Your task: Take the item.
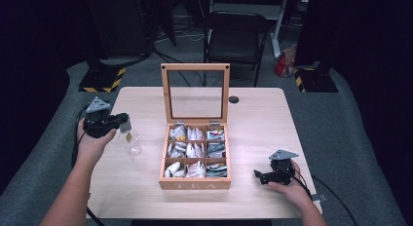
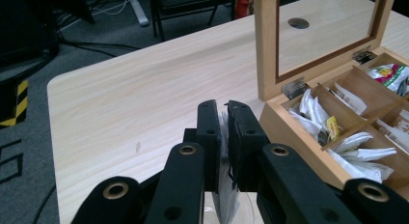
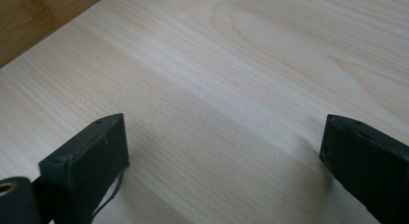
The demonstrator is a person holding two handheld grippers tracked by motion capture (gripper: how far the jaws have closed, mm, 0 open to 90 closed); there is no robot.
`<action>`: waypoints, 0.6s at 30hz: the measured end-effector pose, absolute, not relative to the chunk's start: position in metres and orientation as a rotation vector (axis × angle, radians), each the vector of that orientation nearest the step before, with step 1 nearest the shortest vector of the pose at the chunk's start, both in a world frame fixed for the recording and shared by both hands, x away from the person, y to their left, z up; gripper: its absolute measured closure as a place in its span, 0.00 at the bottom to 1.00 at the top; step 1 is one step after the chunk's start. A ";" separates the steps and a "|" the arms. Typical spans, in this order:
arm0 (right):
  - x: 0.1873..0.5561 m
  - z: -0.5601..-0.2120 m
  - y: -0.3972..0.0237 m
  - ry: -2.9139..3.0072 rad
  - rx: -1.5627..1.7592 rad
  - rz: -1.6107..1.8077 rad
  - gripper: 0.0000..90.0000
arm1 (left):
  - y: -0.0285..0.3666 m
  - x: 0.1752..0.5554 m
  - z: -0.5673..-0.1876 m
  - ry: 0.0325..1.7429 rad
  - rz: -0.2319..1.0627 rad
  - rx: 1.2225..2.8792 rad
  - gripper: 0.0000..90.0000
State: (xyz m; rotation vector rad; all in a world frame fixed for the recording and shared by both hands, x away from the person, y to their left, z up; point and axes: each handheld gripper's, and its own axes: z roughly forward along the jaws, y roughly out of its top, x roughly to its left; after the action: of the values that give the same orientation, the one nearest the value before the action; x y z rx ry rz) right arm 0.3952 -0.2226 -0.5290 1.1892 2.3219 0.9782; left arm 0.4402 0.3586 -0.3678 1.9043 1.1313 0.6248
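My left gripper (image 1: 122, 122) is over the left side of the table, shut on a white tea bag (image 1: 126, 126) whose yellow tag (image 1: 128, 137) hangs over a clear glass cup (image 1: 132, 146). In the left gripper view the jaws (image 2: 224, 137) pinch the tea bag (image 2: 223, 132), which hangs down toward the glass rim (image 2: 248, 209). The wooden tea box (image 1: 195, 184) stands mid-table with its glass lid (image 1: 196, 92) upright, and sachets (image 1: 195, 150) fill its compartments. Near the front right edge of the table lies my right gripper (image 1: 256, 176), open. In its own view the right gripper (image 3: 224, 144) has bare tabletop between its jaws.
The box's near corner (image 2: 279, 122) and lid frame (image 2: 266, 45) stand just right of my left jaws. A round cable hole (image 1: 234, 99) lies in the table behind the box. A black chair (image 1: 236, 38) stands beyond the far edge.
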 end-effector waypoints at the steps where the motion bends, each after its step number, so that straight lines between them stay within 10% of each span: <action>1: 0.395 -0.529 -0.222 2.320 1.195 0.980 0.03 | 0.359 0.441 -0.370 1.137 0.624 1.900 0.93; 18: 0.395 -0.529 -0.223 2.322 1.189 0.978 0.03 | 0.360 0.447 -0.390 1.179 0.606 1.917 0.93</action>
State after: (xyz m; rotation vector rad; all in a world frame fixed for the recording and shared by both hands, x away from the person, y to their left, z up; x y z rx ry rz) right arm 0.3952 -0.2226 -0.5290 1.1894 2.3221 0.9783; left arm 0.4471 0.3597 -0.3899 1.9167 1.1788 0.6059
